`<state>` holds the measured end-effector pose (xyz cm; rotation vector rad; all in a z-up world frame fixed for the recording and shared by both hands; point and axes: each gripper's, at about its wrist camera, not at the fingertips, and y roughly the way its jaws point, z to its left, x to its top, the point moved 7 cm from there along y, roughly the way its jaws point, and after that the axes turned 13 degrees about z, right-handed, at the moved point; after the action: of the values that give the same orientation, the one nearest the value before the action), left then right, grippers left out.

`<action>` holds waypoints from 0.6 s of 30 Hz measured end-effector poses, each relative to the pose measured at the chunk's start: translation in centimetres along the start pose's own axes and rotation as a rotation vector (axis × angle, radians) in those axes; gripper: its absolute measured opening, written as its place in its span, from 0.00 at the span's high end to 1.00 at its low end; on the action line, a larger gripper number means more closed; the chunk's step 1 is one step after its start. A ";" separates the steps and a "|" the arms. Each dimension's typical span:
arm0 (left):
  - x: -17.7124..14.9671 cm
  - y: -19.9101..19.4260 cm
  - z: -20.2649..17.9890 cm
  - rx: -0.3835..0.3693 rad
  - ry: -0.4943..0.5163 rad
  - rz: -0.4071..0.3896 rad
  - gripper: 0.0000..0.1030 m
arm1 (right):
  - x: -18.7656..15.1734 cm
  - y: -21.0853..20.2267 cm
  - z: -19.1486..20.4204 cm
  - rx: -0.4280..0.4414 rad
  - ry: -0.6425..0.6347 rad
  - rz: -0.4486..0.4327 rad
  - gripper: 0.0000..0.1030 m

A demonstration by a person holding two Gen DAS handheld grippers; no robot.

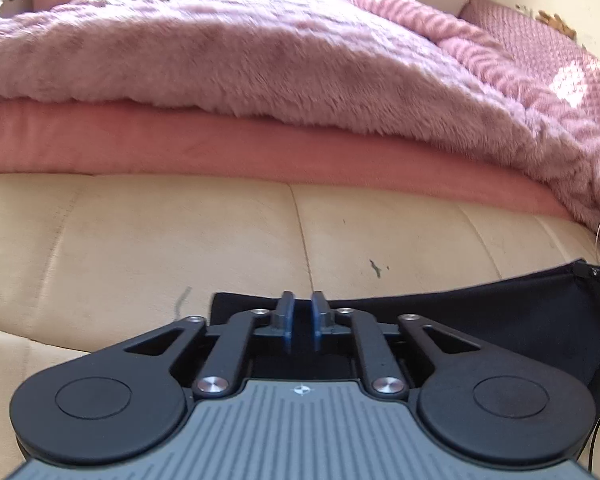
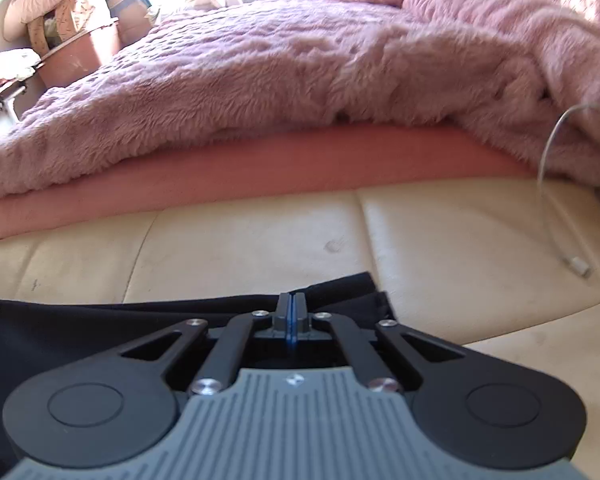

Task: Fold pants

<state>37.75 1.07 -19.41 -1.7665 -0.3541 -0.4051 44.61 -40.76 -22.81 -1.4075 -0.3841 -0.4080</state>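
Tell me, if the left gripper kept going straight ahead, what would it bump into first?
Probably the cream leather cushion surface just past the black pants, then the salmon-pink mattress edge; depth is hard to judge.

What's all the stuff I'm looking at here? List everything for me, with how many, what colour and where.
pants: one, black, spread on the cream cushion right under both grippers
cushion: one seamed surface, cream, foreground
sheet: one, salmon pink, edge showing beneath the blanket
blanket: one, fluffy pink, piled behind the cushion
quilted cover: one, pink, far right
cable: one, white, right side, plug end lying on the cushion
laundry pile: one heap, mixed colours, far left
left gripper: one, black with blue pads, jaws apart over the pants' edge
right gripper: one, same colours, jaws closed at the pants' edge
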 end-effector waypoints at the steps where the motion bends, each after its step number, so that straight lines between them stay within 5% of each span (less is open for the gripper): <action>1: -0.2 -0.6 0.5 -0.002 -0.016 -0.012 0.68 | -0.1 -0.6 0.2 0.005 0.001 -0.015 0.95; 3: -0.9 -1.6 1.6 -0.008 -0.054 -0.027 0.52 | -0.8 -1.9 1.4 0.040 -0.004 -0.034 0.94; 5: -2.0 -2.2 2.6 -0.020 -0.088 -0.019 0.49 | -1.8 -2.8 2.9 0.080 -0.013 -0.040 0.94; 9: -4.5 -2.2 4.0 -0.081 -0.148 0.018 0.48 | -4.3 -3.8 6.1 0.165 -0.017 -0.029 0.84; 18: -6.4 -1.4 6.0 -0.301 -0.278 0.020 0.43 | -9.0 -4.4 11.5 0.291 -0.034 0.023 0.83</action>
<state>31.94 7.11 -22.40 -2.1262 -0.4906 -0.2041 34.43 -29.48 -21.96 -1.1351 -0.4363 -0.2963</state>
